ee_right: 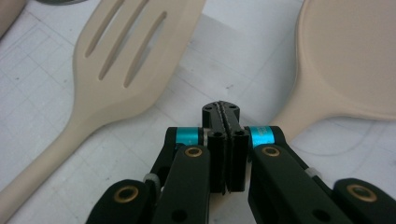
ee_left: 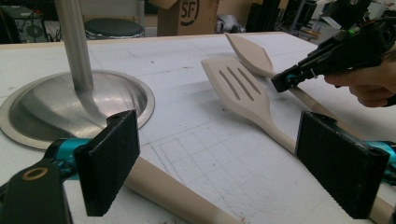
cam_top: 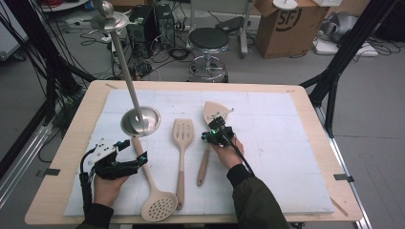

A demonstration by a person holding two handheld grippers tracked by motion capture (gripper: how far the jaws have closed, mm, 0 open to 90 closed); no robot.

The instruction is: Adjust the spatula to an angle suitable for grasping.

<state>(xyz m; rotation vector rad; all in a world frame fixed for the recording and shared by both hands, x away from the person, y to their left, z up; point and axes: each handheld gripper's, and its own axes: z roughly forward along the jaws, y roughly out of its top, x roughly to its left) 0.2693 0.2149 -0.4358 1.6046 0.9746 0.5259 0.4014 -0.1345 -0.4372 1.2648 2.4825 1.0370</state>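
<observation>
Right tool (ee_right: 225, 112) clenched on nothing, black pads pressed flat together, poised between the beige slotted spatula (ee_right: 122, 60) and the smooth solid spatula (ee_right: 348, 60) lying on the gridded white desk (ee_right: 42, 84) mat. Left tool (ee_left: 219, 163) released, jaws wide.

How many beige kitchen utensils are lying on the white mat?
3. The skimmer lies at the left beside the left gripper, the slotted turner in the middle, and the solid spatula at the right.
</observation>
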